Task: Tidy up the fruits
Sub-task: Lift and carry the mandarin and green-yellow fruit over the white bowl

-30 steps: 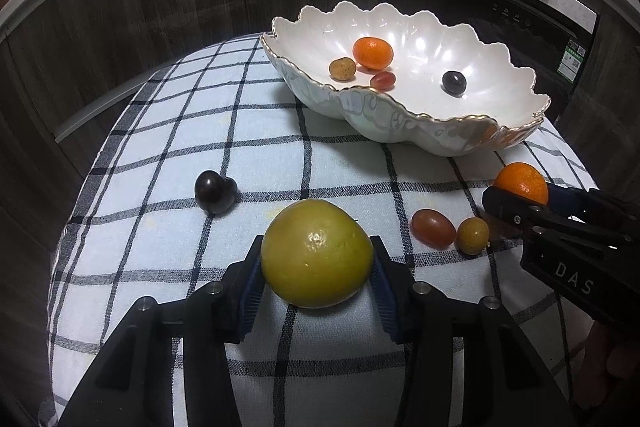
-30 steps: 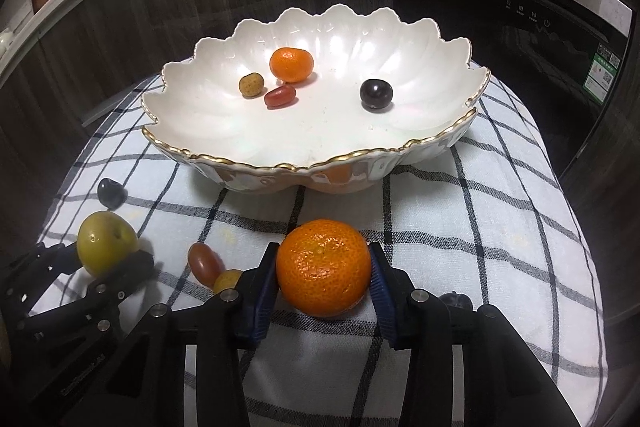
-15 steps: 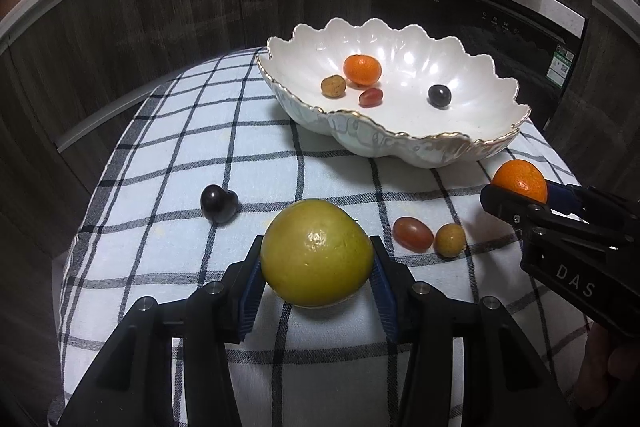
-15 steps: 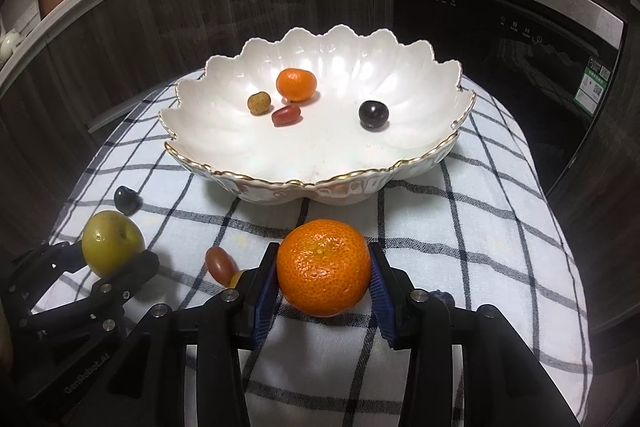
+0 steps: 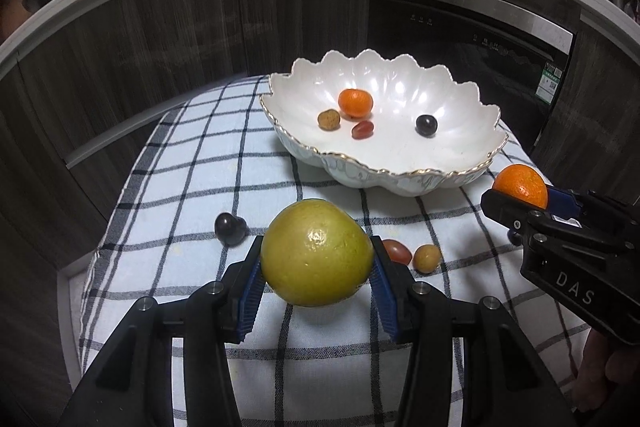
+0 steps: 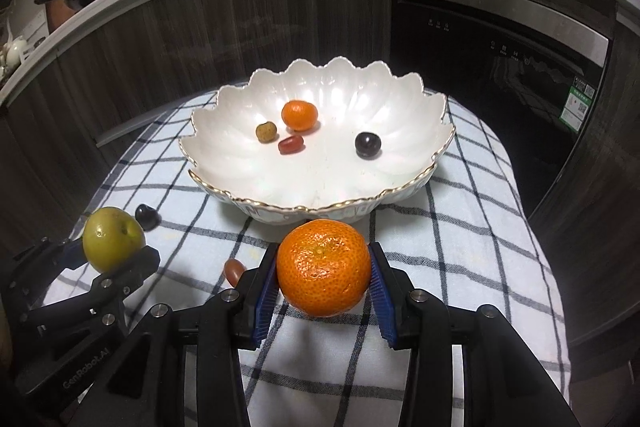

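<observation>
While the left gripper point(image 5: 317, 275) clamps its blue ribbed pads on a large yellow-green round fruit point(image 5: 316, 253), the right gripper point(image 6: 323, 277) clamps its own blue pads on a bright orange pebble-skinned mandarin point(image 6: 323, 267); both fruits are held clear above the white cloth with a dark checked pattern point(image 6: 460, 259).

Ahead of both grippers, on the cloth, stands a white scalloped ceramic bowl with a gilt rim point(image 6: 400, 107). Inside it lie a smaller orange mandarin point(image 6: 299, 115), a small brownish-yellow round fruit point(image 6: 266, 131), a red oval cherry tomato point(image 6: 291, 145) and a dark purple round fruit point(image 6: 368, 144).

On the cloth, ahead and to the left of the left gripper, rests a second dark purple fruit point(image 5: 230, 225). Between the two grippers, just right of the left gripper's right finger, lie a second red oval tomato point(image 5: 398, 251) and a small yellow-orange round fruit point(image 5: 427, 258), close beside each other.

In the left wrist view the right gripper enters from the right edge, its mandarin level with the bowl's near rim; part of a hand point(image 5: 604, 379) shows beneath it. In the right wrist view the left gripper appears at lower left, bearing the yellow-green fruit.
</observation>
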The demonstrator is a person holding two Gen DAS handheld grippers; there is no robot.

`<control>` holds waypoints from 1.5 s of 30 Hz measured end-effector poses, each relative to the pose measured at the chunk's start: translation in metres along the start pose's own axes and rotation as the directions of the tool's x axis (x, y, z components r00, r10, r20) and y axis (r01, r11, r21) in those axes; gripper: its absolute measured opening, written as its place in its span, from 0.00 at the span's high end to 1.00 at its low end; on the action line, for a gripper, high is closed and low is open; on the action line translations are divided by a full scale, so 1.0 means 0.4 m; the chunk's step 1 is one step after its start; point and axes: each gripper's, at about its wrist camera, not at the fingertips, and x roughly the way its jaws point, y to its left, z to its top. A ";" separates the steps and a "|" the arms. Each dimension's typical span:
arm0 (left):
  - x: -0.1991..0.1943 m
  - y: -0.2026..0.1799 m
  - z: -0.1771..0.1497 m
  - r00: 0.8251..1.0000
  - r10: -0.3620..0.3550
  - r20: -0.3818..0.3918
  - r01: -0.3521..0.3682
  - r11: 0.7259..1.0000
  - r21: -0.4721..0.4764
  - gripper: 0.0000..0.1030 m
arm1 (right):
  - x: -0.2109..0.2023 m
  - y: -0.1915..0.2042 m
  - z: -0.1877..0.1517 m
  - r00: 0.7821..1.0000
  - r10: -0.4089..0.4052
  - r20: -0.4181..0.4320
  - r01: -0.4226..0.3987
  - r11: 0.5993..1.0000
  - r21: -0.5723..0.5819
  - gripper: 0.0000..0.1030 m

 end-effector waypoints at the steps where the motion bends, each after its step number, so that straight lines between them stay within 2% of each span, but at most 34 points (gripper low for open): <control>1: -0.004 0.000 0.002 1.000 0.000 0.002 0.000 1.000 0.000 0.53 | -0.006 0.000 0.002 1.000 0.000 0.004 0.000 1.000 0.000 0.58; 18: -0.027 -0.031 0.092 0.999 -0.026 0.022 0.025 1.000 0.017 0.53 | -0.061 -0.038 0.062 0.998 -0.027 0.053 0.025 0.999 0.036 0.58; 34: 0.036 -0.054 0.195 0.997 -0.068 0.020 0.067 0.996 0.051 0.53 | -0.042 -0.074 0.139 0.996 -0.051 0.077 0.047 0.998 0.048 0.58; 45: 0.101 -0.067 0.230 0.995 -0.099 -0.011 0.100 0.992 0.077 0.53 | -0.004 -0.087 0.174 0.996 -0.057 0.071 0.054 0.998 0.037 0.58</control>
